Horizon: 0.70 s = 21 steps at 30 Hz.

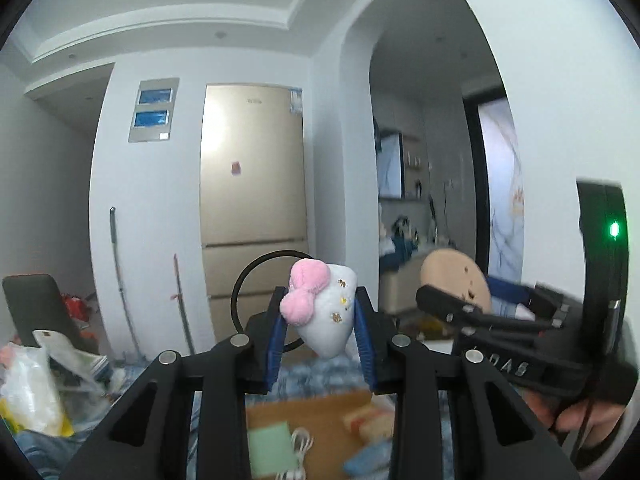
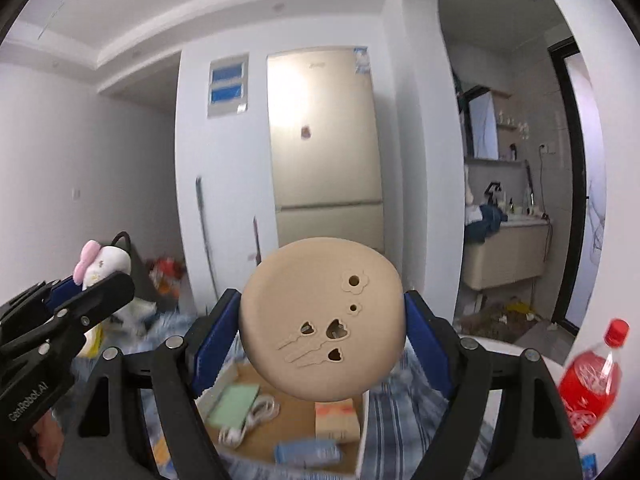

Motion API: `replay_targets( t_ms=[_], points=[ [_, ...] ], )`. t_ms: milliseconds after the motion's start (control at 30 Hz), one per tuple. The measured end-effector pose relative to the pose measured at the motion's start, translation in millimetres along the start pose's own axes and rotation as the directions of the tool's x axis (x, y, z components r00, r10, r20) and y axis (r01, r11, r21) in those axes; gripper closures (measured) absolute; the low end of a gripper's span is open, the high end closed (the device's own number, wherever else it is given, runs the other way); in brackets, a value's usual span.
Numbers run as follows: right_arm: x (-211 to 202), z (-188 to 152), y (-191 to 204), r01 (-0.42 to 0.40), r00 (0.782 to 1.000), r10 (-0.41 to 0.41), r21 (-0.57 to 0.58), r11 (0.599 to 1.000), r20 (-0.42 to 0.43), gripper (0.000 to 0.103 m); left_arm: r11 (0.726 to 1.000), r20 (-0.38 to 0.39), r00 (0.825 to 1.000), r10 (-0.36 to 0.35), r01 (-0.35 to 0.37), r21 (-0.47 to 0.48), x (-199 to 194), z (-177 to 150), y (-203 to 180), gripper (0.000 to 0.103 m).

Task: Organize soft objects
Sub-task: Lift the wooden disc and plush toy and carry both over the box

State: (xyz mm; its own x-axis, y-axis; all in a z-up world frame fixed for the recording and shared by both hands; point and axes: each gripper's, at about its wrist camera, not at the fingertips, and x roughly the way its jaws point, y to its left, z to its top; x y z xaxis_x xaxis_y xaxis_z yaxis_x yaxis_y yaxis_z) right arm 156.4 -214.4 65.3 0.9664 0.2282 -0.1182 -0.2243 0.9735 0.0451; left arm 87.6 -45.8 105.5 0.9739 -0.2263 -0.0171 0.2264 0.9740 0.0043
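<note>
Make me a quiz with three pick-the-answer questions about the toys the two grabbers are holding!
1. Where is the red drink bottle in the right wrist view?
A. lower right
B. upper left
C. on top of the fridge

2. What colour is the bow on the white plush toy?
A. green
B. pink
C. black

3. What is the right gripper doing?
A. hanging empty
B. holding a spoon
C. clamped on the beige round cushion

Answers:
1 A, the bottle stands at the lower right edge.
2 B, a fluffy pink bow sits on the toy held in the left gripper.
3 C, both blue pads press on the cushion's sides.
</note>
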Motion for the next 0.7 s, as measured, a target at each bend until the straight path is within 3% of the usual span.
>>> replay_targets(
  t_ms=[100,233,367,467,600,700],
  points=[
    [6,-10,-2,0.042,0.995,-0.044,0.023,0.999,0.090,0.023,1.000,0.063,0.998,0.015,-0.014,-0.012,9,-15,7,0.069],
    [20,-39,-1,0.087,0.987,-0.087,0.008,0.996,0.133,0.023,1.000,0.031,0.999,0.018,-0.018,-0.011,28,-46,18,0.069],
    [42,-69,-1,0.076,0.994,-0.073,-0.032,0.997,0.081,0.023,1.000,-0.034,0.999,0.030,-0.030,0.003,42,-80,29,0.069],
    [56,-80,-6,0.062,0.998,-0.062,0.001,0.998,0.008,0.023,0.999,-0.092,0.996,0.011,-0.016,-0.046,50,-98,38,0.069],
    [64,-90,-9,0.056,0.998,-0.055,0.005,0.998,-0.042,0.024,0.999,-0.130,0.991,0.037,-0.039,-0.008,62,-110,35,0.069],
    [71,-95,-11,0.057,0.996,-0.058,-0.016,0.998,-0.065,0.023,0.999,-0.161,0.987,0.018,-0.025,-0.038,67,-114,37,0.069]
  ],
)
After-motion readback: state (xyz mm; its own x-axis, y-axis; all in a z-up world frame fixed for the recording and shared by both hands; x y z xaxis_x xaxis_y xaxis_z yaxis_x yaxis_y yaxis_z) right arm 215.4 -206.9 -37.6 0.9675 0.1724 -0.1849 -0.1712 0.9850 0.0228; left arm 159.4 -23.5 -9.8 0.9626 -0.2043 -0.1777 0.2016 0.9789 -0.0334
